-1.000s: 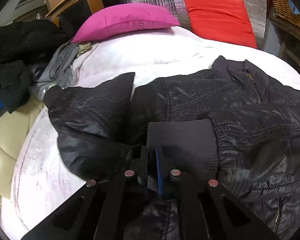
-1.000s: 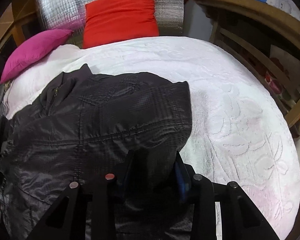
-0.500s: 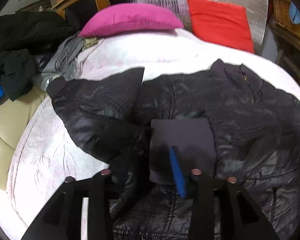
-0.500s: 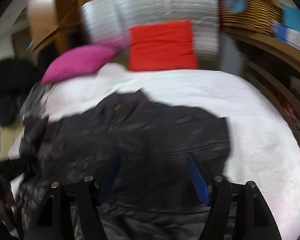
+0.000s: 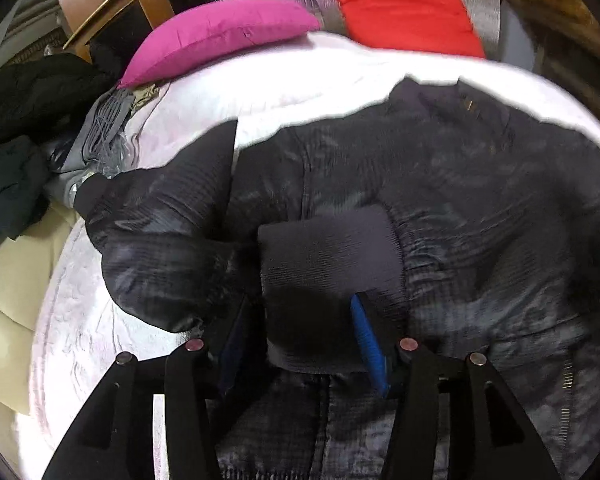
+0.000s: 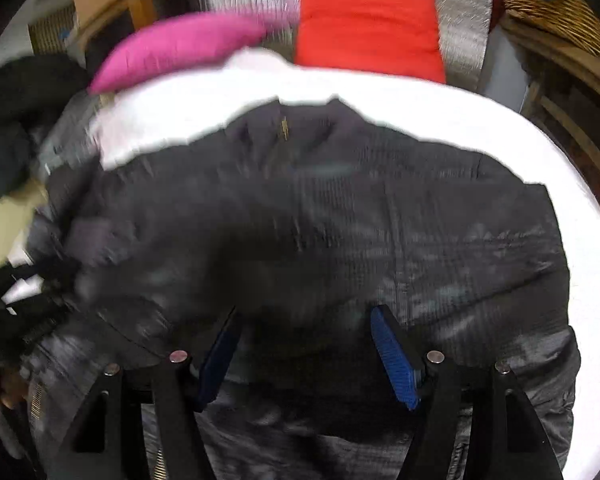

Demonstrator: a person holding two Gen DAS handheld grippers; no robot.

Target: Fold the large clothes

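A dark quilted jacket (image 5: 460, 200) lies spread on the white bed cover (image 5: 300, 80), collar toward the cushions. One sleeve is folded across its front, and the ribbed knit cuff (image 5: 328, 256) rests on the body. My left gripper (image 5: 298, 304) hovers right over that cuff. Its jaws are opening, the cuff lies loose between them, and the blue pad (image 5: 368, 344) is clear of the cloth. In the right wrist view my right gripper (image 6: 304, 314) stands open above the middle of the jacket (image 6: 380, 220), holding nothing.
A pink pillow (image 5: 220, 36) and a red cushion (image 5: 404, 8) lean at the head of the bed. Dark clothes (image 5: 20, 120) and a grey scarf (image 5: 108, 128) are heaped at the left edge. Wooden furniture (image 6: 572, 92) and a wicker basket (image 6: 548, 12) stand to the right.
My left gripper has let go of the knit cuff and its jaws have spread. My right gripper has released the jacket's folded side and swung left over the jacket's middle.
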